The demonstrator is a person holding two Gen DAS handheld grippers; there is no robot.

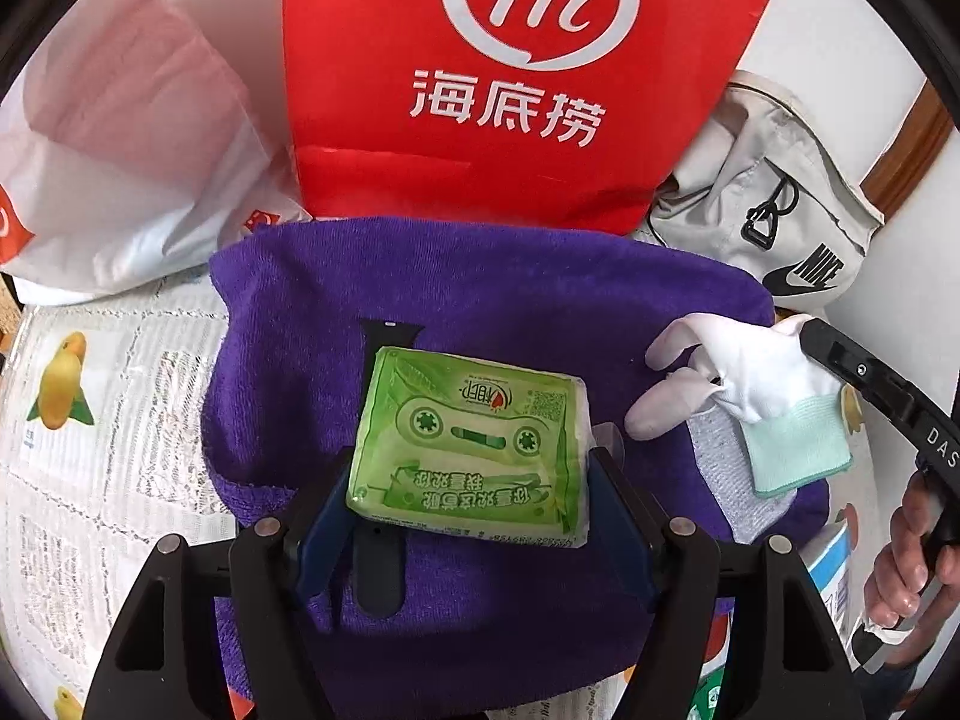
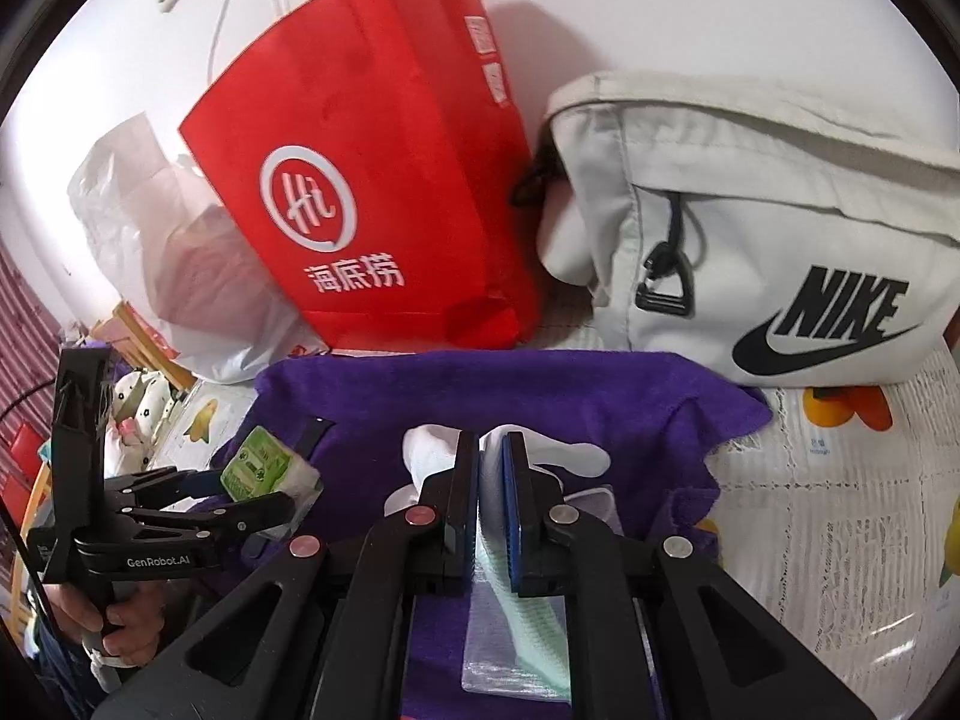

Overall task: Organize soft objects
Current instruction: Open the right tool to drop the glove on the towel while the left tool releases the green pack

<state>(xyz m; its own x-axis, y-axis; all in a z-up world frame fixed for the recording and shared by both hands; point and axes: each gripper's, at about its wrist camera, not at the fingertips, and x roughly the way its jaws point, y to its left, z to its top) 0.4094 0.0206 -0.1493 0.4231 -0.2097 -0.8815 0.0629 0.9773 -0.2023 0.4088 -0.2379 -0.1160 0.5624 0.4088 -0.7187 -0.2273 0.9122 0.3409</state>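
**Both tongs loaded, nothing stowed yet**

Left tongs [image 1: 471,480] clamp the green tissue pack [image 1: 471,441] by its two sides, centre of the left wrist frame, over the purple towel [image 1: 492,294]; whether the pack rests on the towel or hangs just above, you can't tell; right tongs [image 2: 491,498] are pinched nearly shut on the white glove [image 1: 744,372] with the mint cuff, at right of the left wrist frame, fingers of the glove drooping toward the towel; red bag [image 2: 372,180], clear plastic bag [image 1: 114,138] and white Nike pouch [image 2: 768,228] stand along the top of both frames, behind the towel; none visibly holds either item; my read: pickup done, sorting not; you still need to drop both items somewhere; the towel itself and a flat clear packet [image 2: 510,660] under the right tongs look untouched.
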